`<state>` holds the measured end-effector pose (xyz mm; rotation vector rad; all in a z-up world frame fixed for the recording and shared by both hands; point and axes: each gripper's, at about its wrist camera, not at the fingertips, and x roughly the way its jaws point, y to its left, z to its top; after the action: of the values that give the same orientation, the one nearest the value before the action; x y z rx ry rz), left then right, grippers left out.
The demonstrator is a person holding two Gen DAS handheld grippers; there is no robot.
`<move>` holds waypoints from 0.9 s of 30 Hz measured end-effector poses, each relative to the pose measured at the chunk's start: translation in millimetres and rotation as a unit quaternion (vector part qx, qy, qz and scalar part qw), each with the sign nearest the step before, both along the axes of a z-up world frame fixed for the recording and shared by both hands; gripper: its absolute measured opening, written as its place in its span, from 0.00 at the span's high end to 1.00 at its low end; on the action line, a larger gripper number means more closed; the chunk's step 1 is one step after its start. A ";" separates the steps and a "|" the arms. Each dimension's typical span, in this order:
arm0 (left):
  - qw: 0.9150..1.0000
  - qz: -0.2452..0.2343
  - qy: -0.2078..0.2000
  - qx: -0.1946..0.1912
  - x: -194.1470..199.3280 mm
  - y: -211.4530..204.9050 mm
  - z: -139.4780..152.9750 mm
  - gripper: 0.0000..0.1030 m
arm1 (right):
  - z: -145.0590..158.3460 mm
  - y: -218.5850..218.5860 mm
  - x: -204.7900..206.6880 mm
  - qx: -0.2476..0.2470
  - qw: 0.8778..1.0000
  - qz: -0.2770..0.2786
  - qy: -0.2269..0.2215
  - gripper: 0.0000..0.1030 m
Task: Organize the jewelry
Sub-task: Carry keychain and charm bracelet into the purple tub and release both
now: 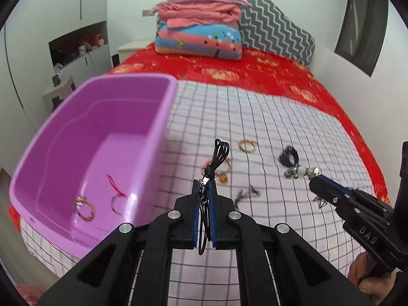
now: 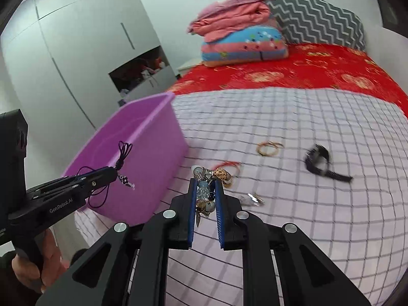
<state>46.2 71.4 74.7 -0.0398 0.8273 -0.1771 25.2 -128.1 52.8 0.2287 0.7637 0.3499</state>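
Note:
My left gripper is shut on a black cord necklace, held above the checked sheet just right of the purple bin; it also shows in the right wrist view. My right gripper is shut on a beaded charm bracelet, also seen in the left wrist view. The bin holds a beaded bracelet and a red string bracelet. On the sheet lie a gold bangle, a red string bracelet, a black band and small silver earrings.
The bed has a checked sheet over a red cover. Folded quilts and a grey zigzag pillow sit at the head. White wardrobes stand to the left.

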 end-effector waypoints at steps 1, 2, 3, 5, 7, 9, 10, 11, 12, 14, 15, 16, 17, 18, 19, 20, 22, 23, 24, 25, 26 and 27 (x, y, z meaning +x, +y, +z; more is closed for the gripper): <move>1.000 0.006 -0.008 0.000 2.5 8.9 7.5 0.93 | 7.0 11.4 6.0 0.004 1.000 0.010 -0.006 0.87; 1.000 0.010 -0.012 0.000 4.6 15.9 12.6 0.93 | 13.5 22.8 11.8 0.007 1.000 0.021 -0.012 0.87; 1.000 0.020 -0.019 0.000 8.9 29.0 20.1 0.93 | 19.7 34.9 17.7 0.008 0.999 0.032 -0.018 0.87; 0.999 0.037 -0.027 0.007 15.7 48.9 26.3 0.93 | 29.2 57.0 27.4 0.005 0.998 0.050 -0.027 0.87; 0.998 0.054 -0.027 0.016 22.8 69.7 26.8 0.93 | 36.8 82.3 40.1 0.002 0.997 0.069 -0.032 0.87; 0.997 0.071 -0.015 0.024 32.2 90.0 20.5 0.93 | 39.3 105.9 52.5 0.000 0.996 0.085 -0.027 0.87; 0.997 0.079 -0.010 0.026 35.9 98.7 16.9 0.93 | 39.8 117.9 58.3 0.000 0.995 0.094 -0.027 0.87; 0.996 0.086 -0.005 0.028 39.4 108.1 13.1 0.93 | 40.0 129.5 63.4 -0.002 0.994 0.102 -0.027 0.87; 0.995 0.092 -0.001 0.031 42.2 114.7 10.3 0.93 | 39.1 142.7 69.4 -0.008 0.993 0.111 -0.025 0.87; 0.994 0.106 0.010 0.033 48.8 131.5 1.6 0.92 | 36.5 163.3 79.5 -0.015 0.992 0.127 -0.019 0.87; 0.993 0.111 0.019 0.034 52.1 139.4 -2.8 0.92 | 33.5 174.4 84.9 -0.021 0.990 0.136 -0.014 0.87; 0.992 0.117 0.025 0.033 54.6 145.1 -6.7 0.92 | 31.5 183.7 89.4 -0.025 0.990 0.141 -0.009 0.87; 0.992 0.123 0.030 0.031 54.5 149.9 -10.4 0.92 | 28.1 193.0 93.9 -0.030 0.989 0.147 -0.003 0.87; 0.990 0.131 0.039 0.030 56.6 157.1 -16.5 0.92 | 24.4 202.4 98.0 -0.036 0.987 0.153 0.004 0.87; 0.989 0.136 0.044 0.030 57.9 161.6 -20.9 0.92 | 21.7 208.6 100.4 -0.041 0.987 0.158 0.009 0.87; 0.988 0.143 0.050 0.031 59.3 166.8 -25.9 0.92 | 18.2 214.5 101.6 -0.045 0.986 0.162 0.013 0.87; 0.986 0.150 0.059 0.032 60.5 173.0 -34.1 0.91 | 10.3 225.0 105.3 -0.055 0.983 0.171 0.027 0.87; 0.986 0.151 0.062 0.033 60.7 174.0 -36.7 0.91 | 5.5 230.5 107.7 -0.062 0.982 0.177 0.037 0.87; 0.985 0.156 0.065 0.033 60.7 177.2 -40.5 0.91 | 1.3 234.2 108.9 -0.067 0.980 0.180 0.043 0.87; 0.985 0.158 0.067 0.034 61.4 179.6 -42.7 0.91 | -1.5 237.0 109.8 -0.072 0.980 0.181 0.046 0.86; 0.984 0.160 0.068 0.037 63.5 180.2 -43.7 0.91 | -4.0 239.5 110.5 -0.078 0.979 0.181 0.050 0.86; 0.984 0.162 0.069 0.041 63.6 182.0 -44.8 0.90 | -6.0 240.7 109.7 -0.081 0.978 0.182 0.054 0.86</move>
<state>109.8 253.4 29.9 -0.1096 0.9531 0.1681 134.9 112.6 46.8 -0.0499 0.9379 0.6226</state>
